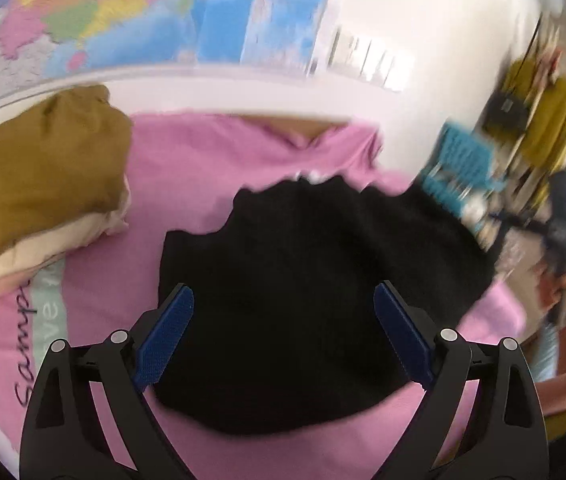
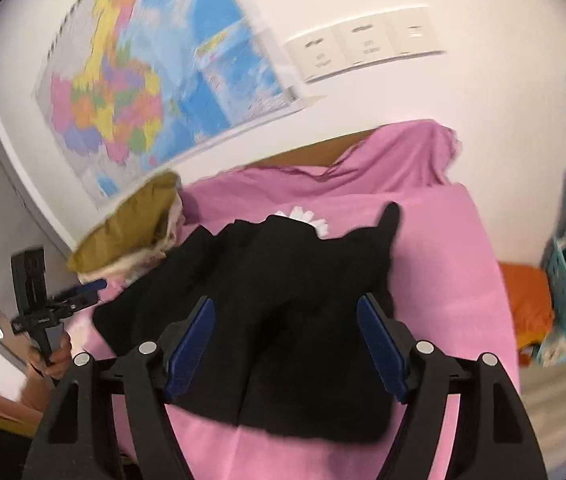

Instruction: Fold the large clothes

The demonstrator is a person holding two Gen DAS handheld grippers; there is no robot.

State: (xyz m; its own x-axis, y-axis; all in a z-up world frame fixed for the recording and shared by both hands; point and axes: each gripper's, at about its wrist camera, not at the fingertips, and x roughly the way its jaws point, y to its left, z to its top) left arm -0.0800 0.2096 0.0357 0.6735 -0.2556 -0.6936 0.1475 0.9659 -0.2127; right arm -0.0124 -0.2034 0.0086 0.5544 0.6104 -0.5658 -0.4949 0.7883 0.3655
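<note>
While both jaws stand spread, left gripper (image 1: 283, 338) and right gripper (image 2: 285, 346) grip nothing — black garment (image 1: 303, 272) on pink sheet (image 1: 187, 168), brown pillow (image 1: 39, 172) at ten o'clock.

Both wrist views, angled down, near black garment (image 1: 303, 280)

Dark script "Samp", cut off, on pink bedsheet (image 1: 95, 280), pale "ve" on its green band
</note>
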